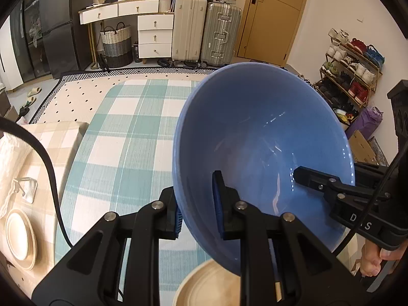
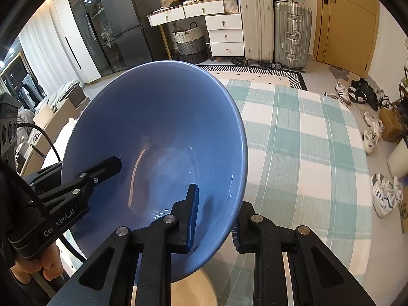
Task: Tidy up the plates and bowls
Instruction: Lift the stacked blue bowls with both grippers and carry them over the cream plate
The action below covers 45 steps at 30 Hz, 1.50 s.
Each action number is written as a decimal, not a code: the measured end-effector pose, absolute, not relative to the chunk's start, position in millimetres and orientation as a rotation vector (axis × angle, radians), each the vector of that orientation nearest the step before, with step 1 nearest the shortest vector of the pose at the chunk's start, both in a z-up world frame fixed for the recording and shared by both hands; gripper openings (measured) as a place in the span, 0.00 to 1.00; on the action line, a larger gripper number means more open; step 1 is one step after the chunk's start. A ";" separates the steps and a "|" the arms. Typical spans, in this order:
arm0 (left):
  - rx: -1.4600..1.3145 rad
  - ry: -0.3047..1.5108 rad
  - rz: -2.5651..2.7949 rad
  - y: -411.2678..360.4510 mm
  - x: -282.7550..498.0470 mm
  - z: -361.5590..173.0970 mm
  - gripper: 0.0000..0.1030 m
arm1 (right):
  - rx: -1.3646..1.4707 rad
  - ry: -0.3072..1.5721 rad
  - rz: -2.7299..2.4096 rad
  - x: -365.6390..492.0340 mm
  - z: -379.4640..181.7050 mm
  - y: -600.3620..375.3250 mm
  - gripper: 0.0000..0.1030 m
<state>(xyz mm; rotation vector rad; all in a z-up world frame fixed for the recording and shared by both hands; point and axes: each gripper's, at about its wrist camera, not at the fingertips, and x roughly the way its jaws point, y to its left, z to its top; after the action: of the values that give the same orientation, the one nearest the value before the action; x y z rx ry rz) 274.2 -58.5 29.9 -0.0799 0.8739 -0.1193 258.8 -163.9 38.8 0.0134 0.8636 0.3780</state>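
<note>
Blue glossy bowl (image 1: 255, 132), rim pinched by left hand-held gripper (image 1: 197, 201) and right hand-held gripper (image 2: 214, 211).

- We see the teal-checked worktop (image 1: 122, 137) lying bare ahead and to the left — wide room for passing there.
- The blue bowl (image 1: 255, 140) fills the middle of both views, with the left gripper (image 1: 196, 209) clamped on one rim and the right gripper (image 2: 214, 214) on the opposite rim.
- Below the bowl sits a beige plate (image 1: 211, 285), close beneath its underside.
- At the far left, stacked beige plates (image 1: 20, 239) and a wire rack (image 1: 25, 188) block the worktop's edge.
</note>
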 end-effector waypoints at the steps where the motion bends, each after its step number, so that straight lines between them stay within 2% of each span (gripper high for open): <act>1: -0.077 0.876 -0.120 -60.7 267.3 29.9 0.16 | 0.013 0.863 0.377 254.3 37.3 -164.5 0.22; 25: -0.052 0.915 -0.143 -81.8 117.6 12.5 0.16 | -0.004 0.902 0.365 157.7 11.1 -163.1 0.22; 45: -0.046 0.955 -0.144 -82.0 63.9 -11.3 0.16 | -0.025 0.942 0.357 118.9 -20.2 -159.3 0.22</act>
<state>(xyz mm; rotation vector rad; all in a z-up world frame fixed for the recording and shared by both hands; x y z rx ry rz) 63.9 -82.0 -11.3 -0.0457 0.9554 -0.1442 118.9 -159.3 -20.2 -0.0246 0.9425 0.3568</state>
